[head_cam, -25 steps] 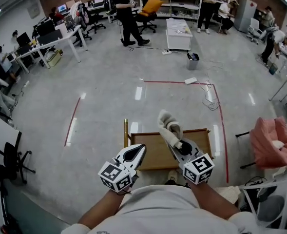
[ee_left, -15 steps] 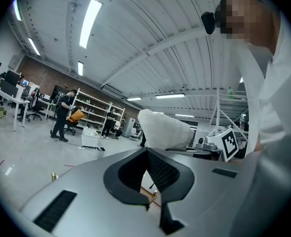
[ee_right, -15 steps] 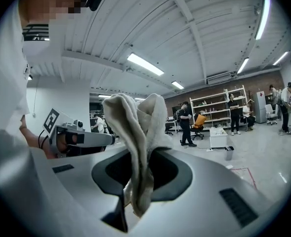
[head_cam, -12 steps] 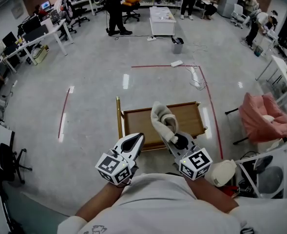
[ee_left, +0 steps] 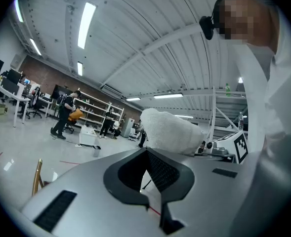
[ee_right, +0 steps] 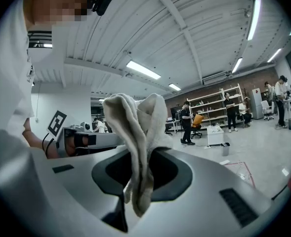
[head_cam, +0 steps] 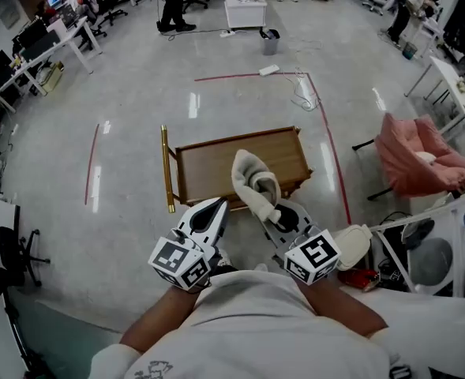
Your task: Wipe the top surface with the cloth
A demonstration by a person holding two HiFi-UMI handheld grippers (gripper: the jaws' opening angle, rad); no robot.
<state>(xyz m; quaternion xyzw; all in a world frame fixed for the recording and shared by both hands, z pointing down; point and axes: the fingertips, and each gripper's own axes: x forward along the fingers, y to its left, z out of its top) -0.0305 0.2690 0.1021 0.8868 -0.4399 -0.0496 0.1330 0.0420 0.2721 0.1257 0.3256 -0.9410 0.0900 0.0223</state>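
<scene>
- Right claw (head_cam: pixel 270 209) is clamped on the cloth (head_cam: pixel 252 180), which is held up over the worktop's (head_cam: pixel 208 164) near edge.
- Left claw (head_cam: pixel 215 205) is closed and empty.
- The cloth looks soft, light and floppy, so a bunched grip should suit it.

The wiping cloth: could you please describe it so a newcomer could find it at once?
Find the brown wooden cart top on the grey floor. Over its near edge, the right gripper pinches a cream fluffy cloth standing upright; the left gripper beside it holds nothing.

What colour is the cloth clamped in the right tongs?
Off-white to cream, plain with no pattern; the cloth shows best in the right gripper view.
</scene>
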